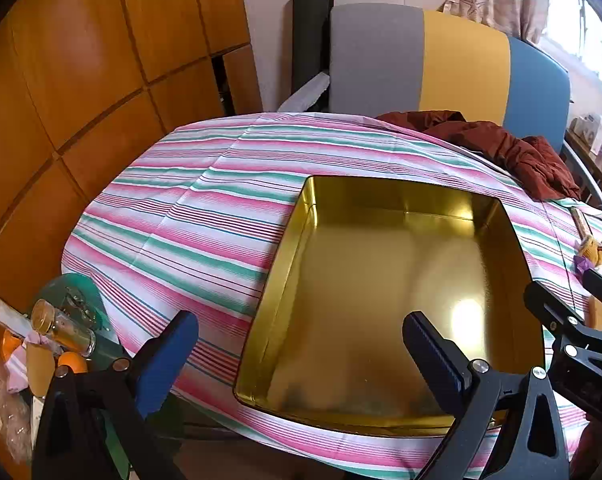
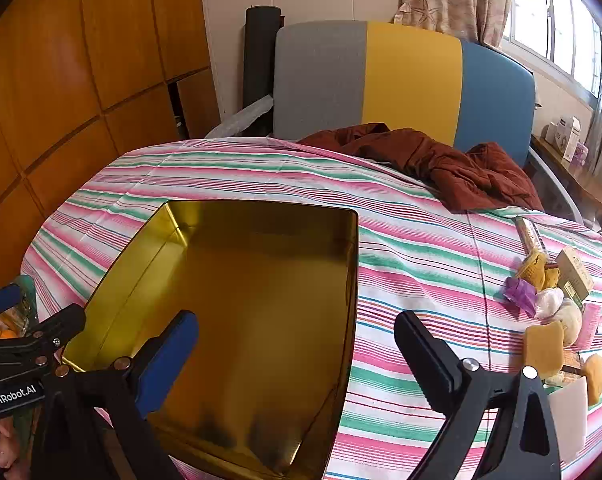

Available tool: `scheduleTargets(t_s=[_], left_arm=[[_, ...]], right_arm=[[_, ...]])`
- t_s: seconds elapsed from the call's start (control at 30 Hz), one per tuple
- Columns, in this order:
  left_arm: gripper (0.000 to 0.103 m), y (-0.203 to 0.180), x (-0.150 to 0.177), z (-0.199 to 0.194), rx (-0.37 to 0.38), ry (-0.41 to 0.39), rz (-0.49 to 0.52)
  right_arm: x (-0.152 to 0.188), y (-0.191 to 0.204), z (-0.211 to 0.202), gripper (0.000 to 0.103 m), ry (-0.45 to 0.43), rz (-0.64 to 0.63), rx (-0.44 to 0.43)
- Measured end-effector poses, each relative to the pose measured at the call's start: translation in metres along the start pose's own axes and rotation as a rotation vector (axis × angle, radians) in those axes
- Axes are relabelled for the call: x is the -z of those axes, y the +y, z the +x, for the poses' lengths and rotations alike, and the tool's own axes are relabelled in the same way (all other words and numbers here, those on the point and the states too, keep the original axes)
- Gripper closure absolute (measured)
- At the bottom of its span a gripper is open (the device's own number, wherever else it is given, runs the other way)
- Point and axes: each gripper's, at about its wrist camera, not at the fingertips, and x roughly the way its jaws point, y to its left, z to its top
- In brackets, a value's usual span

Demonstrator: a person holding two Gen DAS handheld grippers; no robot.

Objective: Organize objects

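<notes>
Gold tin [image 1: 381, 300] sits empty mid-bench; your left tongs [image 1: 301, 356] and right tongs [image 2: 297, 352] gape wide (nothing held).

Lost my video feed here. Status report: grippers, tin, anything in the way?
Left gripper and right gripper open, empty. Gold tin empty on striped cloth. Small items piled right of tin. Red garment behind, clear of tin.

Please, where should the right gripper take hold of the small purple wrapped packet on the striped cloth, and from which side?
Grip the purple packet across its crumpled body, coming from above on its left side. That side faces bare striped cloth, while a white packet lies close against its right. The right gripper has its jaws wide open and empty.
</notes>
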Motion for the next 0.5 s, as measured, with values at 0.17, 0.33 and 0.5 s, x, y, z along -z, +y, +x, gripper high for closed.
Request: scheduleTargets(t_s=[0.17,0.33,0.5], left_arm=[[0.000,-0.0004,0.0021,-0.0004,0.003,0.002,-0.002],[0.000,-0.0028,0.0016,-0.0012,0.007,0.003,0.003],[0.000,-0.0046,0.0028,-0.0018,0.006,0.002,0.009]], right_arm=[[0.0000,-0.0016,-0.0001,0.003,-0.001,0.000,0.005],[0.0008,-0.0029,0.0002,0.003,-0.001,0.004,0.005],[0.0019,-0.0035,0.0000,0.003,-0.001,0.006,0.001]])
